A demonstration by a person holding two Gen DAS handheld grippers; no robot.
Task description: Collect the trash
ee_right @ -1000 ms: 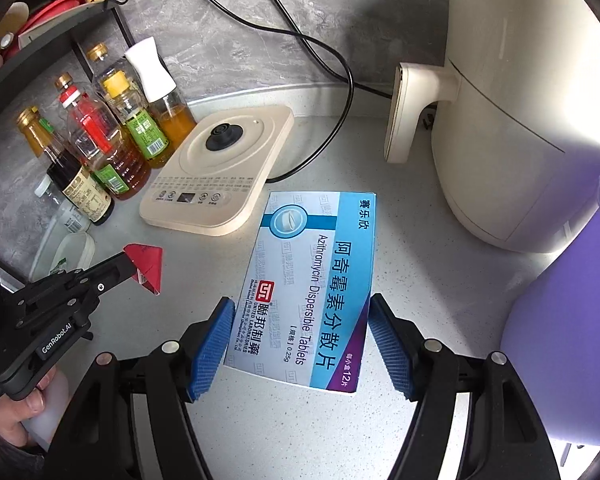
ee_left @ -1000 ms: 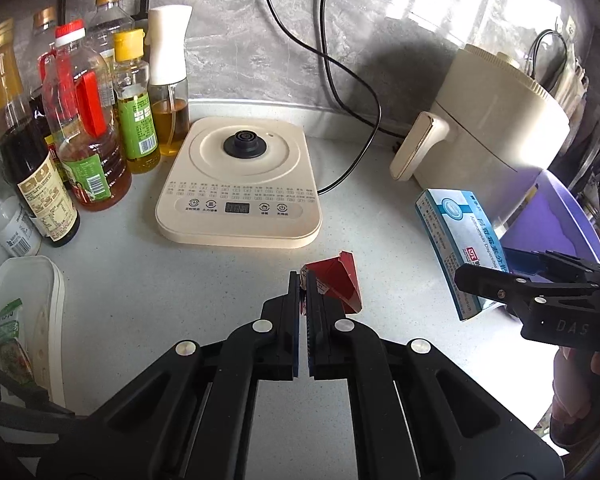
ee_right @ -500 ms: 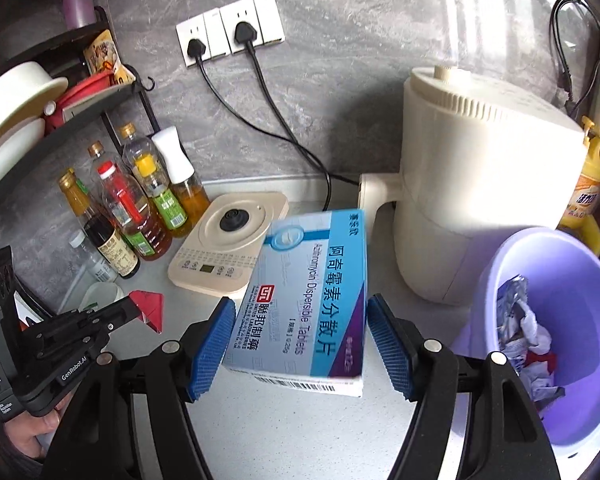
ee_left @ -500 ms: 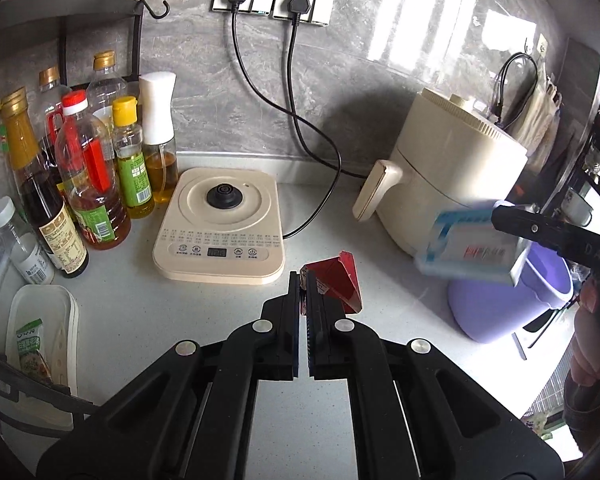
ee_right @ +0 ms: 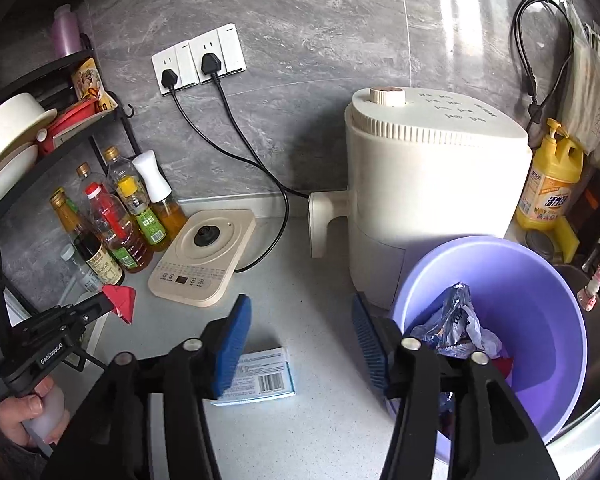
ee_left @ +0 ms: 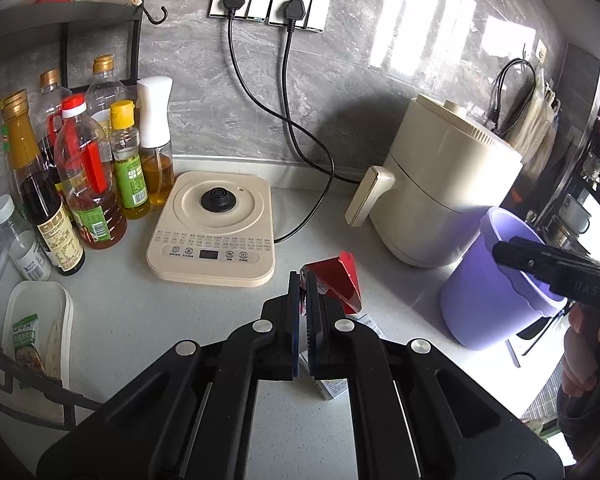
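Observation:
My left gripper (ee_left: 304,280) is shut on a red folded paper scrap (ee_left: 338,282), held above the counter; it also shows in the right wrist view (ee_right: 120,304). My right gripper (ee_right: 300,332) is open and empty, raised beside the purple bin (ee_right: 548,280). The blue and white medicine box (ee_right: 260,376) lies flat on the counter below it, outside the bin; a part of it shows under my left fingers (ee_left: 332,386). The bin holds crumpled wrappers (ee_right: 456,328). In the left wrist view the right gripper's finger (ee_left: 540,260) reaches over the bin (ee_left: 492,304).
A cream air fryer (ee_right: 432,184) stands behind the bin. A cream kettle base (ee_left: 214,228) sits mid-counter with cords running to wall sockets (ee_left: 272,0). Several oil and sauce bottles (ee_left: 88,176) stand at the left. A white tray (ee_left: 32,332) lies at front left. A yellow detergent bottle (ee_right: 552,184) stands at the right.
My right gripper opened and let go of the medicine box, which now lies on the counter beside the bin. Both grippers rose higher; the left still holds the red scrap.

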